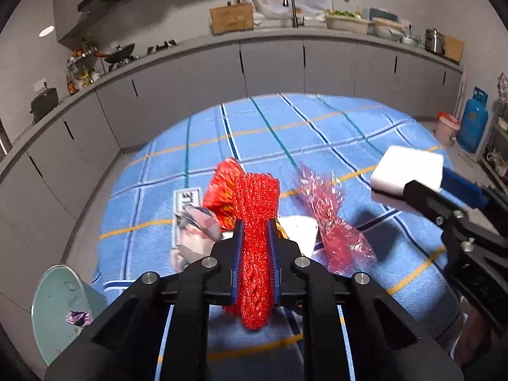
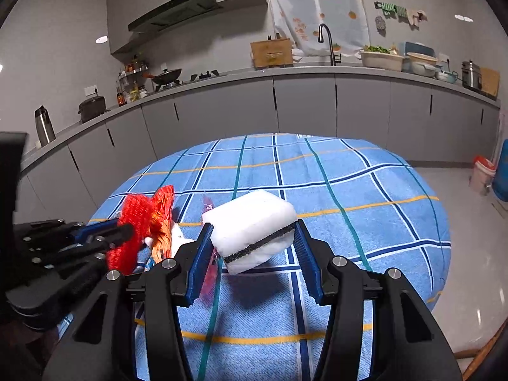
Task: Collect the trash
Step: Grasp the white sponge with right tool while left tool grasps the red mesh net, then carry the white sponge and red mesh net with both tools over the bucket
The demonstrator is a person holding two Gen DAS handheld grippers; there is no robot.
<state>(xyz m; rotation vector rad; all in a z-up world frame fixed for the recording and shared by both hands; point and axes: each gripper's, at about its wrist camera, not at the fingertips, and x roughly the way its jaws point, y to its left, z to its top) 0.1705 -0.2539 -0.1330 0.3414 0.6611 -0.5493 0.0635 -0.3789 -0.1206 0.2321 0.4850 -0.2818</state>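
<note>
Left wrist view: left gripper clamping one red mesh bag between its pads; right gripper squeezing one white sponge above the table; one pink cellophane wrapper and one orange-red wrapper lying just beside the mesh

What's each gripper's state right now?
Left gripper: shut on the red mesh net.
Right gripper: shut on the white sponge block.

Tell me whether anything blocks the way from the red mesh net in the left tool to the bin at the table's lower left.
Nothing visible does. The left tool is shut on the red mesh net, and the bin stands open-topped below the table edge.
</note>
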